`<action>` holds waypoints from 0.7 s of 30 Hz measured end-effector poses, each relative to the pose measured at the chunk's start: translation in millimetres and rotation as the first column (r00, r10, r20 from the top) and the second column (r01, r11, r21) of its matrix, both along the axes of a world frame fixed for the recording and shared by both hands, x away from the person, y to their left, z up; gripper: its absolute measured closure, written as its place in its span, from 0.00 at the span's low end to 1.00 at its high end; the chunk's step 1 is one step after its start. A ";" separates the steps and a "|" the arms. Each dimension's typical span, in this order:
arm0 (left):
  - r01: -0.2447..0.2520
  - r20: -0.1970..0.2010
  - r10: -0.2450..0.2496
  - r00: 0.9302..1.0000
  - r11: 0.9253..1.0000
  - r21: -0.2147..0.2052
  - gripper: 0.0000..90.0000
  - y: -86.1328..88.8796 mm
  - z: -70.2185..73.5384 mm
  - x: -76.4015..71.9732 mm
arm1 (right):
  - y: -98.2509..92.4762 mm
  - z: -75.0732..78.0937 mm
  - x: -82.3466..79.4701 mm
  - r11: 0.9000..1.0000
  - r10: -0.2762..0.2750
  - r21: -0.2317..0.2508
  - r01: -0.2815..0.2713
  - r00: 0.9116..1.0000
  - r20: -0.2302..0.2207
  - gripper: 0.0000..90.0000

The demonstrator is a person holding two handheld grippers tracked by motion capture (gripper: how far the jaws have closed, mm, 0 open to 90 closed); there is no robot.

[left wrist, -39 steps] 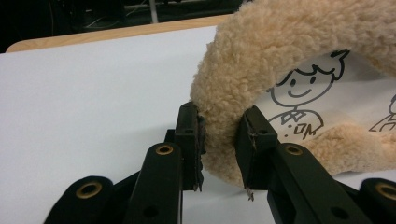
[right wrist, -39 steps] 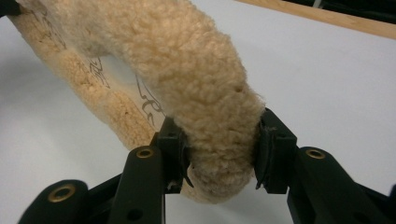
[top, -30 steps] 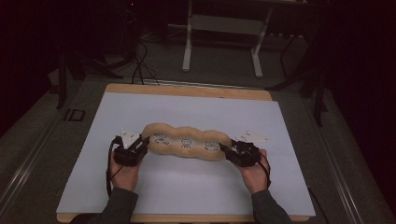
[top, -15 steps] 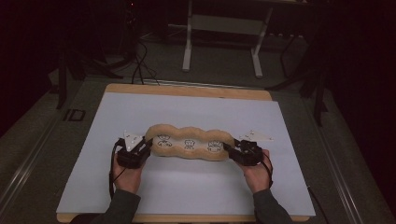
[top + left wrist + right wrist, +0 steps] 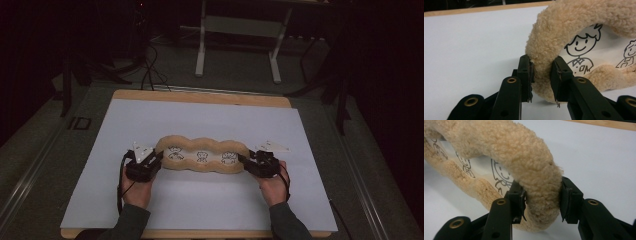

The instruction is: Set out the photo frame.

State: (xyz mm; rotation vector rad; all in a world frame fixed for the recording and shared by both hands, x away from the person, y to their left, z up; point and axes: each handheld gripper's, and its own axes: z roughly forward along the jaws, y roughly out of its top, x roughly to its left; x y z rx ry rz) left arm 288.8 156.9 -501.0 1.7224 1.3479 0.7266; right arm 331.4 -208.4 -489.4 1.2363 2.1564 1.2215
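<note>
I am holding a long tan fluffy cushion with three bumps and little cartoon people drawn on its white middle (image 5: 202, 155). It lies flat on the big white sheet (image 5: 200, 120) that covers the wooden table (image 5: 200, 96), a bit nearer to me than the middle of the sheet.

My left hand-held gripper (image 5: 150, 162) is at the left end of the cushion. Looking along it, I see its two black jaws pinching the fuzzy rim (image 5: 541, 67) there, one jaw outside and one inside the rim. My right hand-held gripper (image 5: 250, 163) is at the right end of the cushion. Its jaws pinch the thick fuzzy rim (image 5: 541, 195) there too, and the fluff bulges between them.

So I think I am at the step where both ends are gripped and the cushion is ready to be picked up or moved. It looks like it rests on the sheet, not in the air.

The next move needs both hands to go together, at the same speed. The cushion is soft, so it may sag in the middle. If one hand pulls more, the fluff could slip out of the jaws.
</note>
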 end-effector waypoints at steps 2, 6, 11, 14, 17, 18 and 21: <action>0.003 -0.006 -0.003 1.000 1.000 0.000 0.81 -1.0 -0.9 0.4 | -1.2 -1.3 0.7 1.000 -0.003 0.005 0.003 1.000 -0.004 0.66; 0.009 -0.018 -0.009 1.000 1.000 -0.009 0.81 -2.4 -3.2 1.0 | -4.6 -3.5 1.5 1.000 -0.011 0.022 0.011 1.000 -0.017 0.66; 0.011 -0.026 -0.011 1.000 1.000 -0.015 0.81 -2.1 -4.3 1.3 | -7.0 -5.3 2.0 0.999 -0.011 0.035 0.012 1.000 -0.019 0.67; 0.008 -0.031 -0.008 0.999 1.000 -0.020 0.81 -1.9 -5.4 0.7 | -6.8 -5.3 1.7 0.999 -0.009 0.036 0.010 1.000 -0.016 0.67; 0.006 -0.037 -0.007 0.999 1.000 -0.020 0.81 -1.7 -6.0 -0.3 | -6.7 -5.3 1.1 0.999 -0.010 0.038 0.011 1.000 -0.016 0.67; 0.006 -0.039 -0.007 0.999 1.000 -0.021 0.81 -1.7 -6.0 -0.5 | -6.7 -5.3 0.9 0.999 -0.009 0.038 0.010 1.000 -0.015 0.67; 0.007 -0.041 -0.008 0.999 1.000 -0.025 0.81 -1.6 -6.4 -0.9 | -6.6 -5.4 0.3 0.999 -0.010 0.040 0.010 1.000 -0.015 0.67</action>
